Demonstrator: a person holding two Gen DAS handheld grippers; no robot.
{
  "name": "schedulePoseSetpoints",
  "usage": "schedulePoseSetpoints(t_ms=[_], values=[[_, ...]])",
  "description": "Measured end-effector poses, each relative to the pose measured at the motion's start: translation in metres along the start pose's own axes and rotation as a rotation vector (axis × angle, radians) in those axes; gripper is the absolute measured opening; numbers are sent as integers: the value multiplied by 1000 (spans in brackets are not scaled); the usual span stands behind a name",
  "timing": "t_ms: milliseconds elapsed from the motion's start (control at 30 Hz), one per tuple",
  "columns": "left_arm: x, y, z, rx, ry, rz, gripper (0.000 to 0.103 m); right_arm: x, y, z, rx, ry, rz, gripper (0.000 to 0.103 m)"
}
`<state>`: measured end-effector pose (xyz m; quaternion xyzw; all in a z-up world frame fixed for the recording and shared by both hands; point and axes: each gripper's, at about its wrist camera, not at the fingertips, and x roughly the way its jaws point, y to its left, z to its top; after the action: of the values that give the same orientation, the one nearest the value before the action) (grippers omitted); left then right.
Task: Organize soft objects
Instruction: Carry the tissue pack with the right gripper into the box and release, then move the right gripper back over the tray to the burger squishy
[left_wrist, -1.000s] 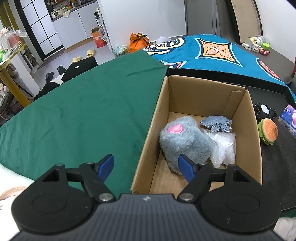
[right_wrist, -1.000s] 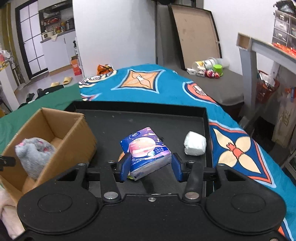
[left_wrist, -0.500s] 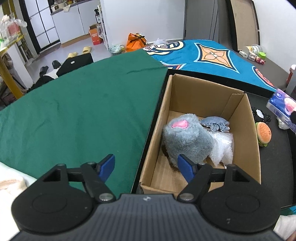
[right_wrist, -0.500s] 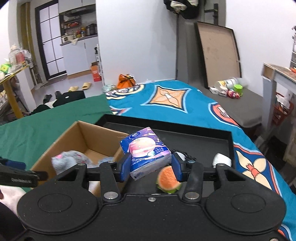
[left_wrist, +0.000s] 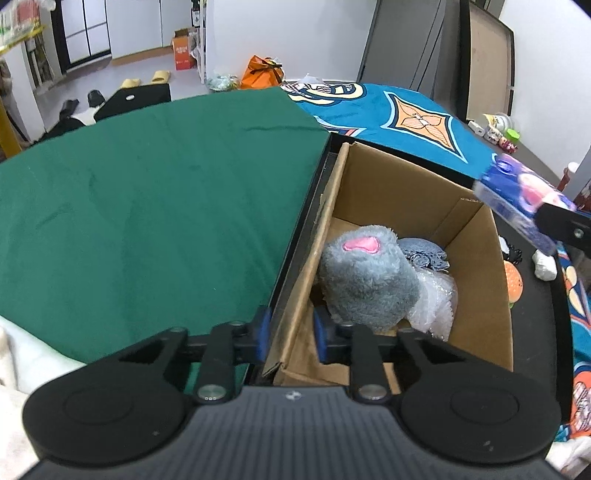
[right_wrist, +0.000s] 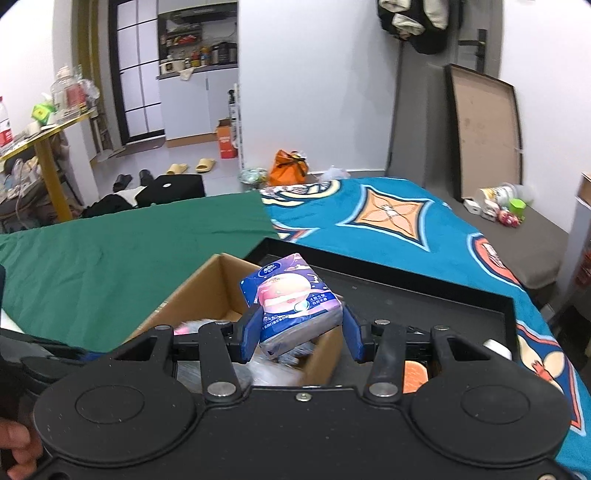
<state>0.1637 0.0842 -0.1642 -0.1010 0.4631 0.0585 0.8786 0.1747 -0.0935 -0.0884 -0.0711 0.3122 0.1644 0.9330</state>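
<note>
My left gripper (left_wrist: 289, 334) is pinching the near left wall of the cardboard box (left_wrist: 413, 192), its fingers (left_wrist: 263, 328) drawn narrow on either side of the cardboard. My right gripper (right_wrist: 297, 328) is holding a pack of tissues (right_wrist: 291, 299) between its fingers (right_wrist: 248, 332), which are set at a middling width and pressing on the pack's two sides. The pack is hanging above the far right corner of the box. Inside the box, a grey plush toy (left_wrist: 364, 277) with a pink patch is lying against the left wall, with a crumpled clear bag (left_wrist: 436, 299) and a grey-blue cloth (left_wrist: 424, 254) just beside it. The box is sitting in a black tray (right_wrist: 424, 291); a burger toy (left_wrist: 513, 282) is lying just right of the box.
</note>
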Motion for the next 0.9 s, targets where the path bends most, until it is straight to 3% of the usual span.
schedulePoseSetpoints(t_ms=[333, 500, 900], values=[[1, 14, -2, -50, -4, -62, 13, 24, 41, 8, -39, 27, 47, 46], [3, 20, -2, -73, 0, -83, 14, 37, 55, 5, -69, 63, 51, 54], [2, 20, -2, -72, -1, -85, 14, 26, 35, -6, -73, 97, 14, 54]])
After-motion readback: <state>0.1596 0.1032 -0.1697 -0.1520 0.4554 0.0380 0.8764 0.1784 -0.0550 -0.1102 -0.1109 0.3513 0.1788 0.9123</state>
